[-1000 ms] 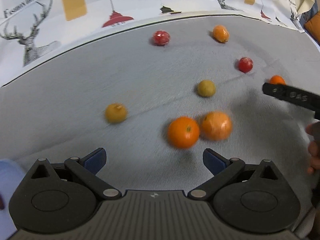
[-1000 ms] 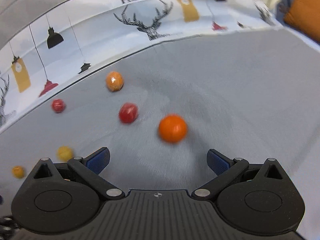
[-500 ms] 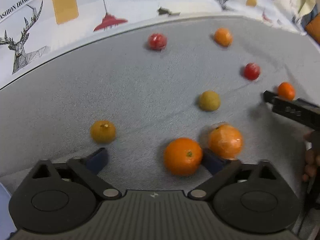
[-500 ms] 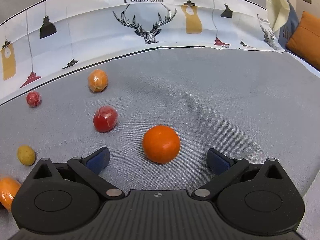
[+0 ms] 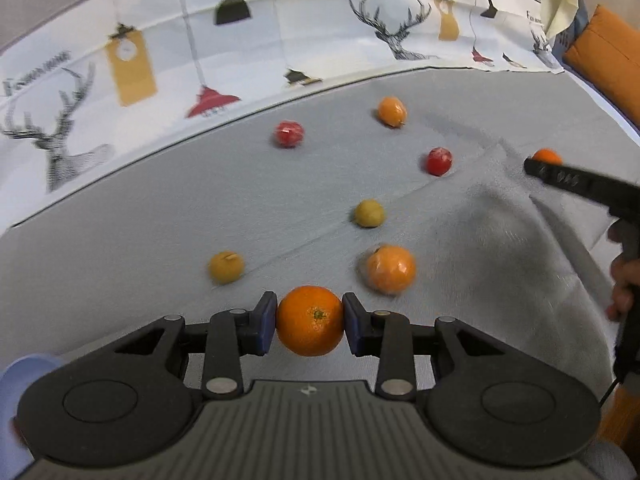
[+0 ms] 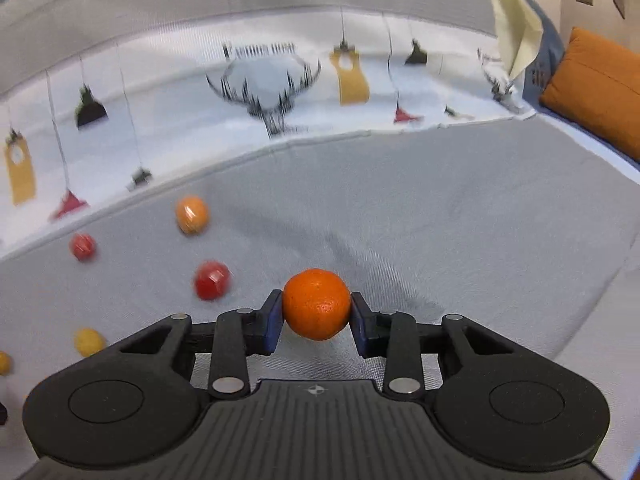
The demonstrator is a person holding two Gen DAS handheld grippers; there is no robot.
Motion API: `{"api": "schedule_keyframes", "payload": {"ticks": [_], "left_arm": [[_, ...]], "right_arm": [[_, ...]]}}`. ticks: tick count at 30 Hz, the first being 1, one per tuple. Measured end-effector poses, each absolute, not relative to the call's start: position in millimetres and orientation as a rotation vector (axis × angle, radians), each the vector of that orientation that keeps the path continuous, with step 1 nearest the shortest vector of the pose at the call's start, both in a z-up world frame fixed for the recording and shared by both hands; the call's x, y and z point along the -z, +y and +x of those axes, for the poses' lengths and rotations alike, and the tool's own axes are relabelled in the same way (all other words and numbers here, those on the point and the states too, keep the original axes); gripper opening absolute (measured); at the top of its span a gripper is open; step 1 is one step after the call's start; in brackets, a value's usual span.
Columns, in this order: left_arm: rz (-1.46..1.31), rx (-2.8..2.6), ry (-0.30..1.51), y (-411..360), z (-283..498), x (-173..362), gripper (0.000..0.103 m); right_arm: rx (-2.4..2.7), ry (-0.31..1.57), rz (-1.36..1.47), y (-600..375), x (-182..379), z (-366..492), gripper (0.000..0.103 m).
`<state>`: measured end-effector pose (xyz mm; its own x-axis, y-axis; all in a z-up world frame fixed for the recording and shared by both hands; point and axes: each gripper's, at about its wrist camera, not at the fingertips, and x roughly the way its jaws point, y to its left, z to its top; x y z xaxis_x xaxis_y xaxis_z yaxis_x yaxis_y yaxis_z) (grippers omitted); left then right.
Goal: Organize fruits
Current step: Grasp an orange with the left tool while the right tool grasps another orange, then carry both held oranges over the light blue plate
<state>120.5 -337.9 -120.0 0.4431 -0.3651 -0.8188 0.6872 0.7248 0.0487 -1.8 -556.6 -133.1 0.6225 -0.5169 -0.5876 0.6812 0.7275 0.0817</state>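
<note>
The grey woven cloth surface [image 5: 160, 208] is carrying the loose fruit, with a white printed cloth of deer heads and hanging lamps [image 5: 280, 36] lying along its far edge and one orange cushion [image 5: 604, 56] sitting off its far right corner.

Two tools are working. The left tool [image 5: 309, 322] has just been closing, and its blue pads are now pressing both sides of one round orange with a green stem mark [image 5: 310, 320], held above the cloth. The right tool [image 6: 316, 314] has also just been closing, and it is clamping a second round orange, deeper in colour [image 6: 316, 304], in the same way, clear of the surface.

Taking the left tool's orange as the landmark, six loose fruits are showing in the left wrist view. Two are plastic-wrapped oranges: a large one [image 5: 391, 269] lying just beyond and right of it, and a smaller one [image 5: 392, 111] far beyond it near the printed cloth. Two are red wrapped round fruits: one [image 5: 288, 133] far straight beyond, one [image 5: 439, 161] far beyond to the right. Two are small yellow round fruits: one [image 5: 226, 267] just beyond and left, one [image 5: 369, 213] beyond and slightly right.
</note>
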Motion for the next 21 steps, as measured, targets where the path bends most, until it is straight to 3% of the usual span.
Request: {"api": "schedule_keyframes", "payload": {"ticks": [9, 21], "left_arm": [[0.392, 0.563, 0.852, -232.9, 83.2, 51.3, 0.039], [0.349, 0.387, 0.864, -84.1, 23.6, -2.3, 0.039]], "right_arm": [[0.539, 0.440, 0.256, -469.7, 57.5, -30.7, 0.036], [0.266, 0.430, 0.272, -318.2, 3.6, -98.2, 0.036]]}}
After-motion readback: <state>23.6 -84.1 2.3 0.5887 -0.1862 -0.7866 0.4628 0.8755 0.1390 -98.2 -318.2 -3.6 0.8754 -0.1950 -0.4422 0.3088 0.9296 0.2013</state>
